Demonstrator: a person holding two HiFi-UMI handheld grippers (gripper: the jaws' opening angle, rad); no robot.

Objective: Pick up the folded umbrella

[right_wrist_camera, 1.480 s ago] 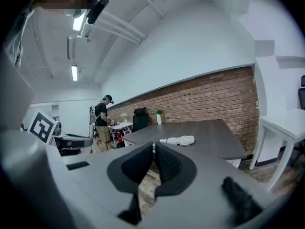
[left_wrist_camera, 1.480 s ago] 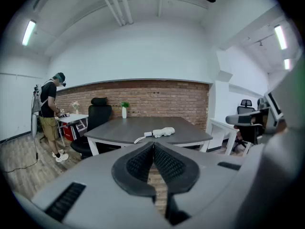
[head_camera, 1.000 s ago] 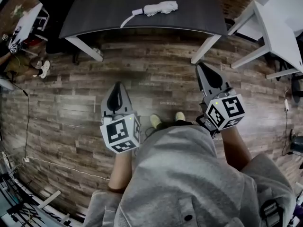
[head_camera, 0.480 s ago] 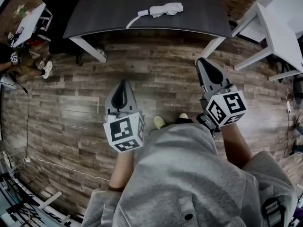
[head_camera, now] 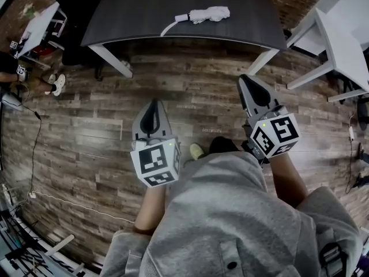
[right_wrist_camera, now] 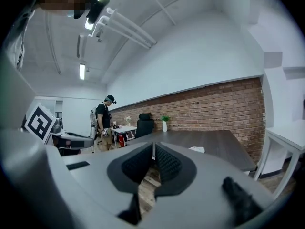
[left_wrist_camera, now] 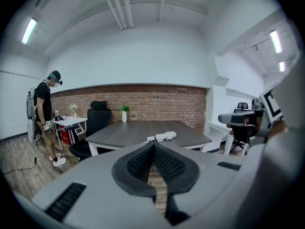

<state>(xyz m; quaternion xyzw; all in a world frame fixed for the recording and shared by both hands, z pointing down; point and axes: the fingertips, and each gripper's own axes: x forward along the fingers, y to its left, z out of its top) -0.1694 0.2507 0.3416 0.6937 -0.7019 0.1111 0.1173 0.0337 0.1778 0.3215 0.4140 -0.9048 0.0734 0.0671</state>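
The folded white umbrella (head_camera: pixel 209 14) lies on the dark grey table (head_camera: pixel 144 4), near its front edge, with a strap trailing to the left. In the left gripper view the umbrella (left_wrist_camera: pixel 165 136) shows just above the jaw tips. It appears as a small white shape (right_wrist_camera: pixel 196 149) in the right gripper view. My left gripper (head_camera: pixel 151 104) is shut and empty over the wooden floor, well short of the table. Further right, my right gripper (head_camera: pixel 245 79) is shut and empty, close to the table's front right leg.
A white table (head_camera: pixel 340 33) stands at the right, and a black office chair (left_wrist_camera: pixel 95 123) at the dark table's left. A person (left_wrist_camera: pixel 46 118) stands at the far left beside a small white desk (head_camera: pixel 34 27). Cables lie on the floor at left.
Both grippers and the person have moved forward toward the dark table; the table and umbrella sit slightly nearer in the head view. Both jaws stay shut.
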